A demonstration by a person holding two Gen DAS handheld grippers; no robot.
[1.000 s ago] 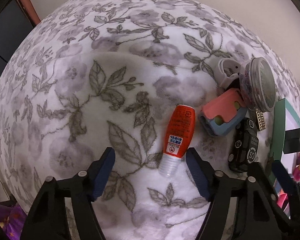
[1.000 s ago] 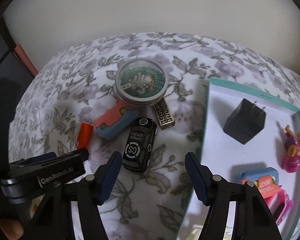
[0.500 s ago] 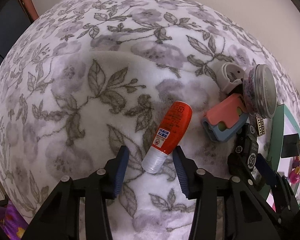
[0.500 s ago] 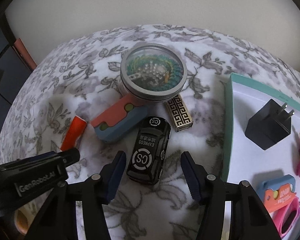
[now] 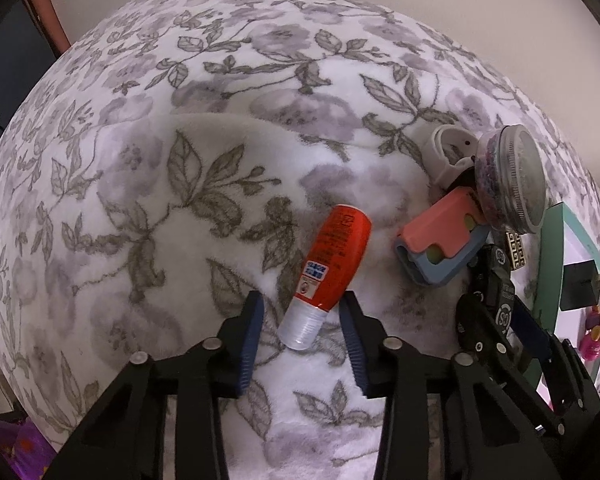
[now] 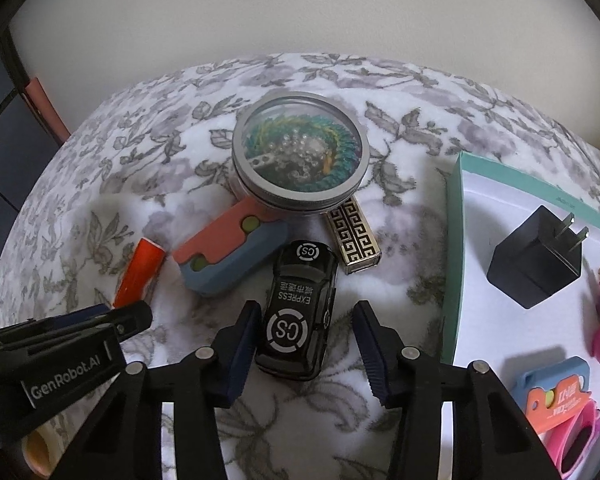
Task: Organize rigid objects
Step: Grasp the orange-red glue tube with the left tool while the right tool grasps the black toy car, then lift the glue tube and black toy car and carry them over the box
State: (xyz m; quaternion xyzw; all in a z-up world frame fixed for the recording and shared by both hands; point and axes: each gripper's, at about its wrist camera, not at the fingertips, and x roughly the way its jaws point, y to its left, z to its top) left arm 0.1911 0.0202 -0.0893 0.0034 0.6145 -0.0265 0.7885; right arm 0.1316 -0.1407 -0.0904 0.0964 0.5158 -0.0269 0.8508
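Both tongs have just been closing. The left tongs (image 5: 302, 334) now bracket the clear cap of the orange tube (image 5: 332, 264) lying on the floral blanket (image 5: 140, 160), right pad touching, left pad apart. The right tongs (image 6: 306, 346) straddle the black toy car (image 6: 300, 316), left pad touching, right pad clear.

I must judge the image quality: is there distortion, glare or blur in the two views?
Left wrist view: strong fisheye bulge of the floral blanket, dark corners, orange bottle sharp. Right wrist view: same curvature, soft glare on the round tin lid, toy car sharp.
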